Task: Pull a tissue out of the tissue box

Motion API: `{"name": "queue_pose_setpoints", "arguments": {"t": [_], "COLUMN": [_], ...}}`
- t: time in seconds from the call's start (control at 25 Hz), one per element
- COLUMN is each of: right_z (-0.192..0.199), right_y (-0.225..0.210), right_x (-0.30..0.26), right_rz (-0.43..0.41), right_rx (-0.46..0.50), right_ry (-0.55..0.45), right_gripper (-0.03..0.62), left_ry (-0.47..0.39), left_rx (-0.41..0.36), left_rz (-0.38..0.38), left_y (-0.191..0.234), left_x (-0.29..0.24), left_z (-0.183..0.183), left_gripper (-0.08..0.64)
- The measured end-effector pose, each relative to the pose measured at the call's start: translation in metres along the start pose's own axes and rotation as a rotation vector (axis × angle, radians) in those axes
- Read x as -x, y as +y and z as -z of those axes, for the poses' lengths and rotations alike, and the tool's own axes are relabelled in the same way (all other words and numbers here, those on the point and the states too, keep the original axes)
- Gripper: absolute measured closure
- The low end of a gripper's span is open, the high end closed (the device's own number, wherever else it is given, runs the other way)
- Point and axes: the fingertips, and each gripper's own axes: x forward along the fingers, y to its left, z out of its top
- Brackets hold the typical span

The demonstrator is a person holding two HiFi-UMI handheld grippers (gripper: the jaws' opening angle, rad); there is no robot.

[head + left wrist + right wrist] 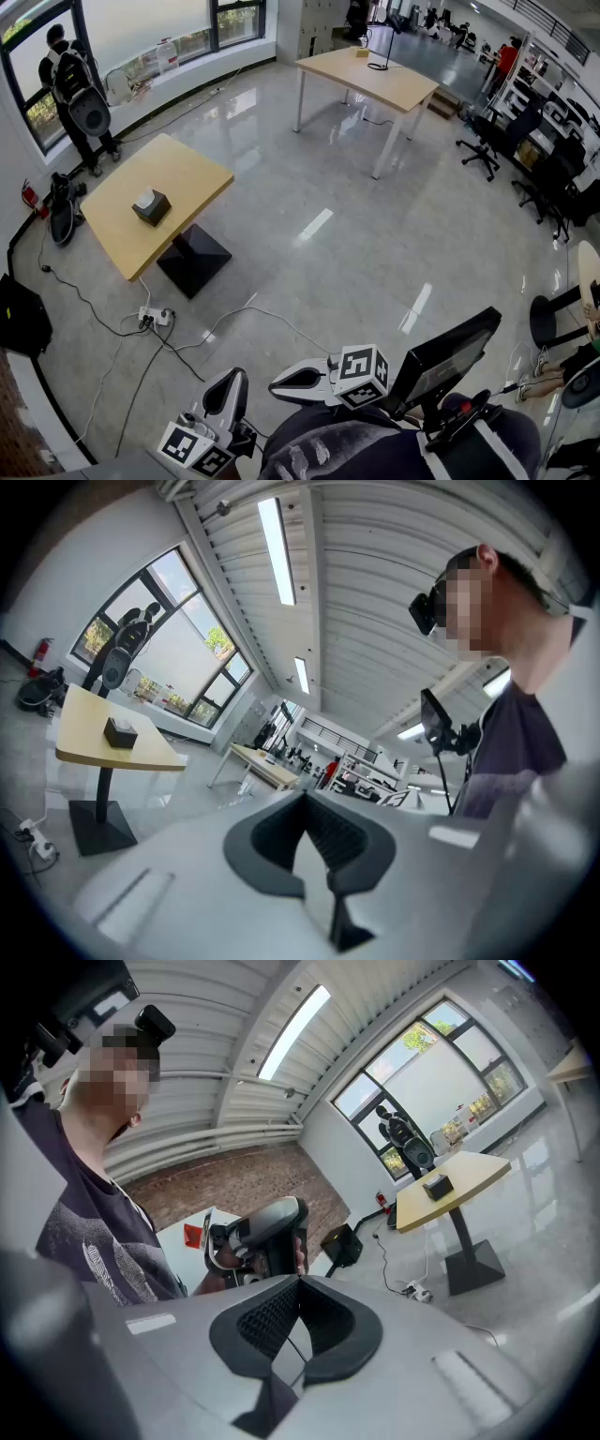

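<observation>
The dark tissue box with a white tissue at its top sits on a light wooden table, far ahead at the left. It also shows small in the left gripper view and the right gripper view. Both grippers are held close to my body, far from the box. My left gripper is shut, its jaws meeting with nothing between them. My right gripper is also shut and empty. In the right gripper view, a hand holds the left gripper.
A power strip with cables lies on the floor near the table's black base. A person stands by the window. A second table and office chairs stand farther back. A black bag lies at left.
</observation>
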Motion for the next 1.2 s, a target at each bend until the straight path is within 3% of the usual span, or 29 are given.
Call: {"name": "queue_pose_setpoints", "arguments": {"t": [0.32,0.6,0.76,1.2], "right_z": [-0.052,-0.109,-0.124,-0.186], "right_y": [-0.072,-0.104,-0.122,-0.174], "right_x": [0.024,0.027,0.018,-0.062], "right_rz": [-0.057,-0.116,-0.100,0.016], "right_rx": [-0.023,0.014,0.021,0.026], "right_ry": [-0.050,-0.103,-0.117,-0.152], "right_gripper": [0.594,0.594,0.594,0.594], "left_ry": [0.042,0.029,0.015,-0.011], "left_rx": [-0.023,-0.082,-0.089,-0.074], "left_rz": [-0.011,-0.070,-0.062,0.061], "left_y": [0.028,0.056,0.078,0.173], "left_x": [-0.083,-0.112,-0.121,-0.127], "left_z": [-0.024,-0.057,-0.069,-0.130], "left_gripper": [0.574,0.574,0.574,0.574]}}
